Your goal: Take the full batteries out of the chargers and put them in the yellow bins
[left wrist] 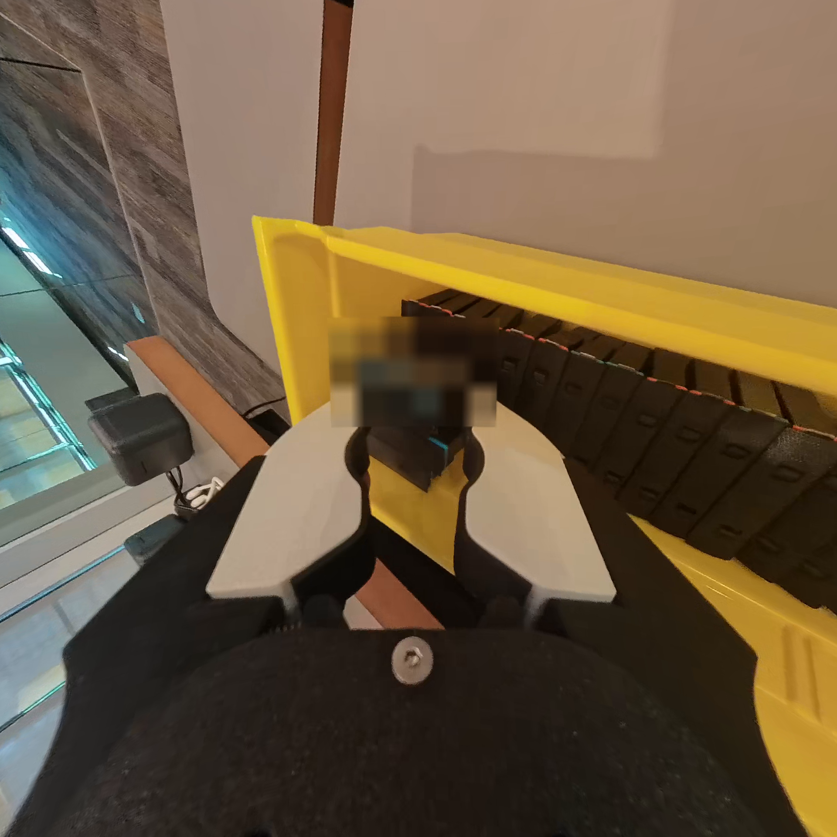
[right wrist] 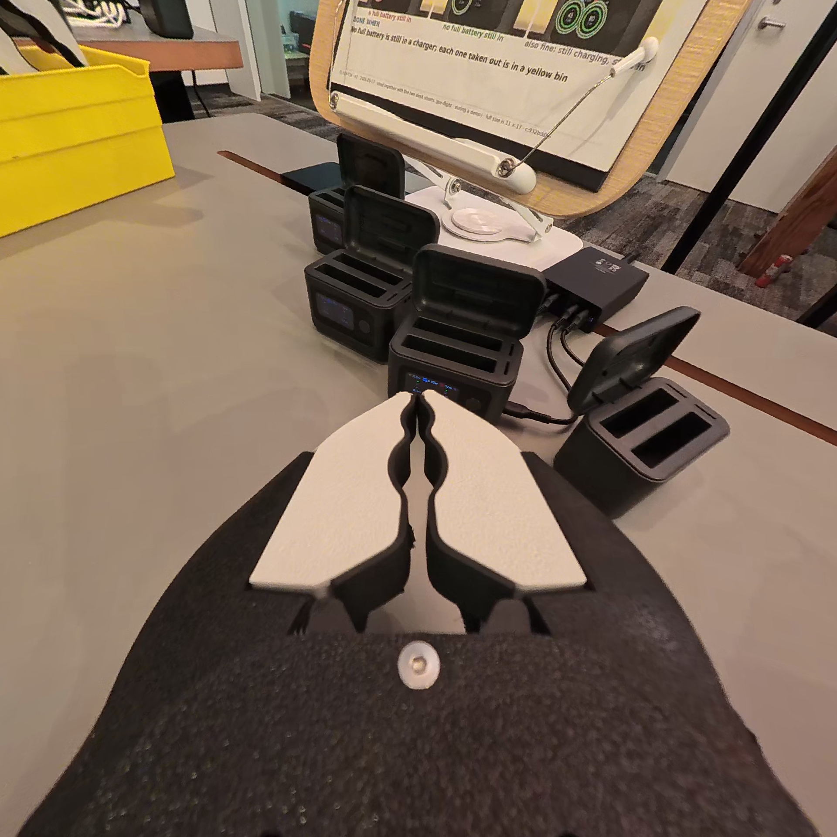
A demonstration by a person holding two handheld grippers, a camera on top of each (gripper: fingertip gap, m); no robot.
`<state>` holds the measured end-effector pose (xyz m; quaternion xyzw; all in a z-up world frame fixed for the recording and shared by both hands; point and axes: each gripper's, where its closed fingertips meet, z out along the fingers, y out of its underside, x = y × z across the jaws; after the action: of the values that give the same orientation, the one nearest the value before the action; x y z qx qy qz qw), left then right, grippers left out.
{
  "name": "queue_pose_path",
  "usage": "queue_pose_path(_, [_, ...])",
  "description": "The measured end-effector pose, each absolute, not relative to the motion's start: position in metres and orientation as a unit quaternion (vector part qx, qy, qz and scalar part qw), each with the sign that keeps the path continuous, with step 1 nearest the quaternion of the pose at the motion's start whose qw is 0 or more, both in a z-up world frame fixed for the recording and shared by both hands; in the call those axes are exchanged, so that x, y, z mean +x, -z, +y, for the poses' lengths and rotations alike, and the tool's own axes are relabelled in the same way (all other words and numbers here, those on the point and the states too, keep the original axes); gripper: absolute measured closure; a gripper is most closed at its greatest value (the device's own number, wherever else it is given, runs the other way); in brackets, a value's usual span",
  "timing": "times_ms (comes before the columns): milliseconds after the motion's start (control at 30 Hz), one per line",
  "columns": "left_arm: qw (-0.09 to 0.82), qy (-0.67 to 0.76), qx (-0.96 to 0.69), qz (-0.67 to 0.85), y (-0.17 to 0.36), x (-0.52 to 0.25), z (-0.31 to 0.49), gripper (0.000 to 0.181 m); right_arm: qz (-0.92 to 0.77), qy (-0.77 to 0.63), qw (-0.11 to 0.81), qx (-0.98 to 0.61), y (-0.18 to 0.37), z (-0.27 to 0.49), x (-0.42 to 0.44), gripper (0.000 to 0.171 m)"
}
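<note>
My left gripper [left wrist: 414,437] is shut on a black battery [left wrist: 407,457] with a blue edge and holds it over the left end of the yellow bin [left wrist: 589,290]. A mosaic patch hides the battery's top. Several black batteries [left wrist: 656,430] stand in a row inside the bin. My right gripper [right wrist: 416,398] is shut and empty, above the table in front of the chargers. Several black chargers stand with lids open: the nearest [right wrist: 453,362] has a lit screen, two more stand behind it [right wrist: 353,299] [right wrist: 326,217], and one is at the right [right wrist: 643,444]. Their visible slots look empty.
The yellow bin [right wrist: 77,136] stands at the far left of the grey table [right wrist: 158,362]. A wooden sign board [right wrist: 498,68] on a white stand [right wrist: 498,226] rises behind the chargers. A black power hub [right wrist: 593,281] with cables [right wrist: 557,344] lies beside them. A black box [left wrist: 140,435] sits left of the bin.
</note>
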<state>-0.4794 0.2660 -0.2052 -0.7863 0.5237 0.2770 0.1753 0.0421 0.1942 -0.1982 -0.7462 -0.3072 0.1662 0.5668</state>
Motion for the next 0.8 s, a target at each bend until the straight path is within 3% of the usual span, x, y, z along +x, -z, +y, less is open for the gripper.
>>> queue_pose_path(333, [0.218,-0.298,-0.761,0.533,0.193,-0.472,0.260,0.155,-0.309,-0.167,0.564,-0.747,0.199,0.193,0.042,0.171])
queue_pose_path(800, [0.293,-0.278,-0.769,0.495,0.174,-0.476,0.247,0.156,-0.315,-0.168,0.559,-0.748,0.202,0.192,0.038,0.171])
